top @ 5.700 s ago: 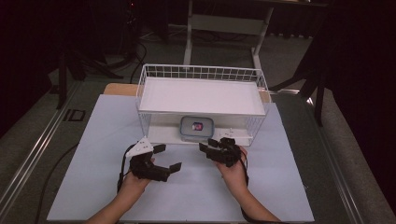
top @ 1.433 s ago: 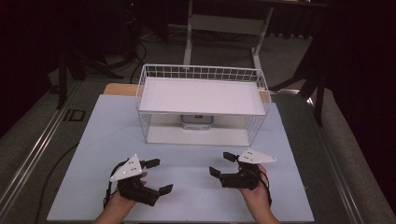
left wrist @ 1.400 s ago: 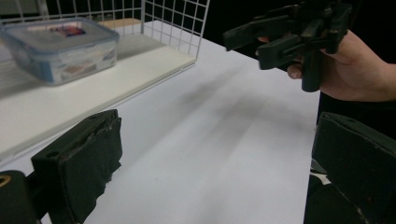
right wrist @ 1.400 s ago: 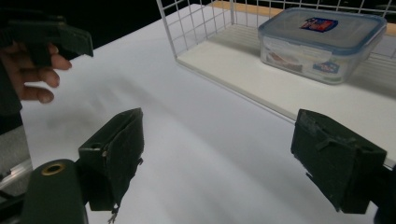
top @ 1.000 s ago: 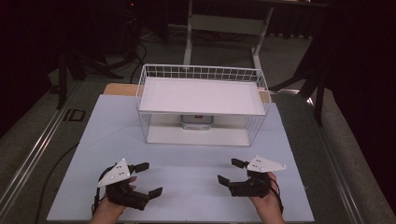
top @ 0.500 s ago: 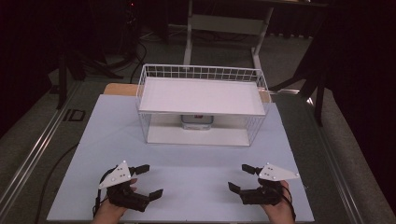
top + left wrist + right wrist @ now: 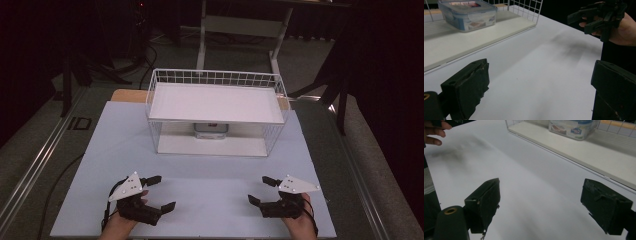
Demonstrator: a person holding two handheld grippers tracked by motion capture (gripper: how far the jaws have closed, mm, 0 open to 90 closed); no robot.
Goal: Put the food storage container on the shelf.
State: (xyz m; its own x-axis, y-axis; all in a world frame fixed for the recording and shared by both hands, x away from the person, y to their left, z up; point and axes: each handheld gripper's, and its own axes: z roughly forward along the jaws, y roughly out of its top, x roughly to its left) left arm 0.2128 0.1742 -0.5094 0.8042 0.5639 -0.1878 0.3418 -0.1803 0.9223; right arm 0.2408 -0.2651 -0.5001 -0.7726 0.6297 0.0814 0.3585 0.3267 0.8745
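Note:
A clear lidded plastic container sits at the back of the lower shelf of a white wire rack. The left gripper view has the container at upper left; the right gripper view has it at the top. My left gripper hovers open near the table's front left, nothing between its jaws. My right gripper is open at the front right, also holding nothing. Each faces inward, far from the rack.
The rack's top shelf is a bare white board. A pale sheet covers the table between the rack and the grippers. The right gripper and its hand appear far off in the left gripper view. Dark floor and stands surround the table.
Both grippers have drawn back from the rack to the front edge and spread apart; the right one moved furthest right. The container now sits deeper on the lower shelf than 5.7 s ago.

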